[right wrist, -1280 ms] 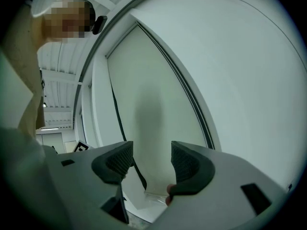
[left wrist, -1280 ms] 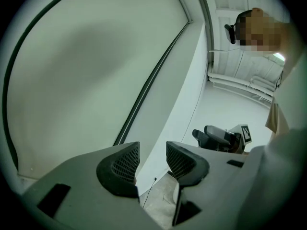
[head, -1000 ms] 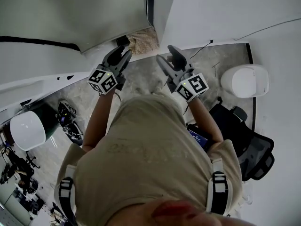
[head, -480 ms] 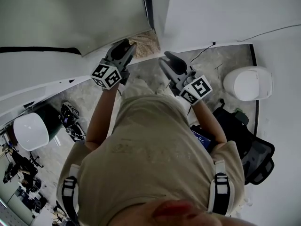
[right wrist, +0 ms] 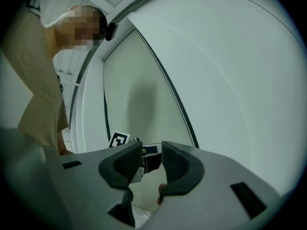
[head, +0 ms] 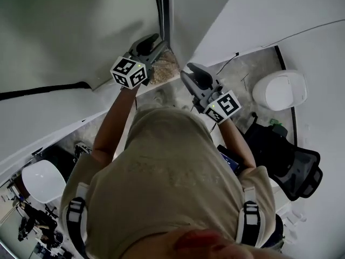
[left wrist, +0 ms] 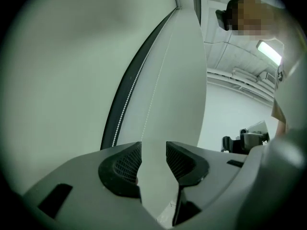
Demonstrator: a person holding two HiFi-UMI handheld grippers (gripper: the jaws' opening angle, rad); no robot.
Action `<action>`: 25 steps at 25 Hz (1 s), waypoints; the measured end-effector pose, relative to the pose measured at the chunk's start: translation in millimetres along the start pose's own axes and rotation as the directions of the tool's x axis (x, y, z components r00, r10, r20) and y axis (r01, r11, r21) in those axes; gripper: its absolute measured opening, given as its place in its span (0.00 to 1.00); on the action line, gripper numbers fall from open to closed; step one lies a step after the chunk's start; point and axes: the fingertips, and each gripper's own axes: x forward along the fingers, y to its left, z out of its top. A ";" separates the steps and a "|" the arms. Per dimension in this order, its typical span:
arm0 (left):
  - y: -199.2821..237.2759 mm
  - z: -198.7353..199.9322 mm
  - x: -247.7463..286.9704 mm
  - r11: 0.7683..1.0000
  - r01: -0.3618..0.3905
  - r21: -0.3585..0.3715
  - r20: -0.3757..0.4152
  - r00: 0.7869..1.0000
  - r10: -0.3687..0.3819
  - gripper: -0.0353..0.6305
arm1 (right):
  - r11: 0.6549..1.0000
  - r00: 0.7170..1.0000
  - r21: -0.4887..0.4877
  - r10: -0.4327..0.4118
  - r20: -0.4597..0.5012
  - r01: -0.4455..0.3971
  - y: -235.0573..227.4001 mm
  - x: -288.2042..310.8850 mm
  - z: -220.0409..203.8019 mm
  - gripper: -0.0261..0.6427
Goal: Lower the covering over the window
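No words, numbers or brand names could be read in any view. The only sign-like marks were black-and-white square code patterns on the marker cube (head: 129, 72) of the left gripper (head: 152, 42) and on the matching cube (head: 222, 106) of the right gripper (head: 190, 72). A faint print (head: 153, 170) on the person's tan shirt (head: 161, 198) was too pale to read.

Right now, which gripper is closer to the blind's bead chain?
Left. The left gripper is beside the bead chain; the right gripper, its empty jaws just narrowed, sits farther back to the right.
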 end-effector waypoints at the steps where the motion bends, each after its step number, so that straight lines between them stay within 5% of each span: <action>1: 3.2 4.5 9.1 1.000 0.019 0.017 -0.005 1.000 -0.019 0.30 | 1.000 1.000 -0.002 -0.015 0.005 0.015 -2.6 4.7 0.9 0.24; 13: 17.1 27.0 97.6 0.967 0.214 0.140 -0.054 0.976 -0.209 0.29 | 0.975 0.974 -0.028 -0.218 0.067 0.220 -19.0 24.7 0.8 0.24; 15: 19.7 26.0 102.7 0.960 0.237 0.147 -0.054 0.971 -0.231 0.16 | 0.966 0.964 -0.029 -0.254 0.075 0.257 -21.4 27.0 -2.1 0.24; 16: 20.2 24.4 101.9 0.957 0.251 0.147 -0.056 0.968 -0.245 0.09 | 0.961 0.959 -0.030 -0.271 0.078 0.274 -22.2 28.6 -4.2 0.24; 25: -19.0 -9.8 41.2 0.887 0.395 0.240 -0.141 0.918 -0.370 0.08 | 0.918 0.909 -0.057 -0.379 0.175 0.393 -23.1 37.5 19.2 0.24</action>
